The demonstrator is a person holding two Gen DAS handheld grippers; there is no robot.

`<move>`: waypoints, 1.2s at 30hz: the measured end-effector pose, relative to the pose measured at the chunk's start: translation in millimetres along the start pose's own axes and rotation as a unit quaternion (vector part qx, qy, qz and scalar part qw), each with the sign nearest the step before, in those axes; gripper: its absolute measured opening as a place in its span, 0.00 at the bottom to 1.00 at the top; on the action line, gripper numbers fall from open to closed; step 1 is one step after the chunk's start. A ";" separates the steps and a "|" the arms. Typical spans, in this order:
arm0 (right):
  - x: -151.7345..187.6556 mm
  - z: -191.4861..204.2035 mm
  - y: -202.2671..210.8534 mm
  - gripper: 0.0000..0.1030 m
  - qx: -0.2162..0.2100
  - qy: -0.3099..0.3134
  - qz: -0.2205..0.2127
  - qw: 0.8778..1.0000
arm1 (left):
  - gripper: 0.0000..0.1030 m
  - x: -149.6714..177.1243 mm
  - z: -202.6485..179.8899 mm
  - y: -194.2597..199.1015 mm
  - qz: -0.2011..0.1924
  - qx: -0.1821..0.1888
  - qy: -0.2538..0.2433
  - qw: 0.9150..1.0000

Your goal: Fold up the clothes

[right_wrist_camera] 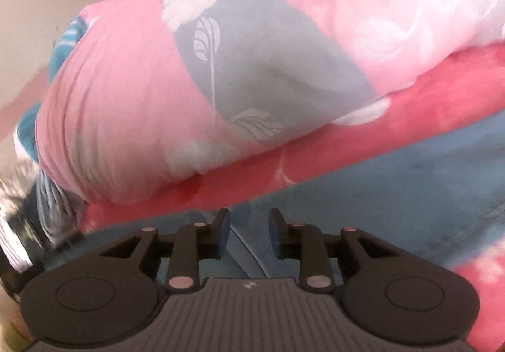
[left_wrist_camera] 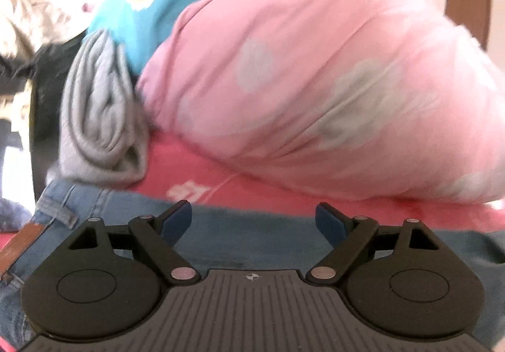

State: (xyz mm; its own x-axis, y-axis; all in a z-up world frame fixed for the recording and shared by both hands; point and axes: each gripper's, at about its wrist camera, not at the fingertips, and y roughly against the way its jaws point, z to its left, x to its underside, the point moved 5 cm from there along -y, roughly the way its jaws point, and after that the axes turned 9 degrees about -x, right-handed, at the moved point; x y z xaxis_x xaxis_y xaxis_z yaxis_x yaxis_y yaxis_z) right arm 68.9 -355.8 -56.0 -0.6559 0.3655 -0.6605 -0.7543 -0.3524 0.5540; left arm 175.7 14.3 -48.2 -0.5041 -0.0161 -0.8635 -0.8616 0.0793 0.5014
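Blue jeans (left_wrist_camera: 252, 244) lie spread on a red flowered blanket (left_wrist_camera: 221, 181), their waistband and brown leather patch at the left of the left wrist view. My left gripper (left_wrist_camera: 253, 210) hovers over the denim, open wide, with nothing between its fingers. In the right wrist view the jeans (right_wrist_camera: 394, 169) run under my right gripper (right_wrist_camera: 249, 214). Its blue pads stand a small gap apart above a seam, and no cloth is pinched between them. The view is tilted and blurred.
A bulky pink quilt with pale flowers (left_wrist_camera: 300, 83) (right_wrist_camera: 126, 99) is heaped just beyond the jeans. A crumpled grey garment (left_wrist_camera: 98, 118) and a turquoise one (left_wrist_camera: 142, 4) sit at its left. The red blanket (right_wrist_camera: 410, 105) continues under the quilt. A brown door (left_wrist_camera: 470, 4) stands far right.
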 end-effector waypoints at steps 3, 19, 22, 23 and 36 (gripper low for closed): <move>7.1 2.9 15.9 0.30 0.020 0.037 -0.006 0.999 | 0.84 -5.5 -30.0 6.0 0.007 0.044 -0.016 0.999; 42.7 21.9 46.7 0.33 0.090 0.152 -0.035 0.984 | 0.83 40.0 -94.9 -27.1 0.064 0.067 -0.077 0.993; 55.1 22.1 55.7 0.33 0.113 0.180 -0.044 0.976 | 0.84 41.8 -99.0 -27.6 0.055 0.058 -0.094 0.992; 58.8 22.1 58.5 0.33 0.118 0.188 -0.046 0.974 | 0.84 42.6 -100.5 -27.7 0.052 0.055 -0.100 0.992; 99.7 7.8 69.1 0.43 0.172 0.216 -0.041 0.960 | 0.91 43.7 -103.6 -33.3 0.045 0.063 -0.101 0.992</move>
State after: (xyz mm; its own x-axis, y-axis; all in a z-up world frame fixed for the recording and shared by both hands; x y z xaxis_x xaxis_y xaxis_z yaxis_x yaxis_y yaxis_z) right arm -48.8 -337.0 -79.6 -0.5764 -0.0387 -0.8162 -0.8167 -0.0061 0.5771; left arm 176.1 -92.3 -97.0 -0.5445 0.1961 -0.8155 -0.7932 0.1957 0.5767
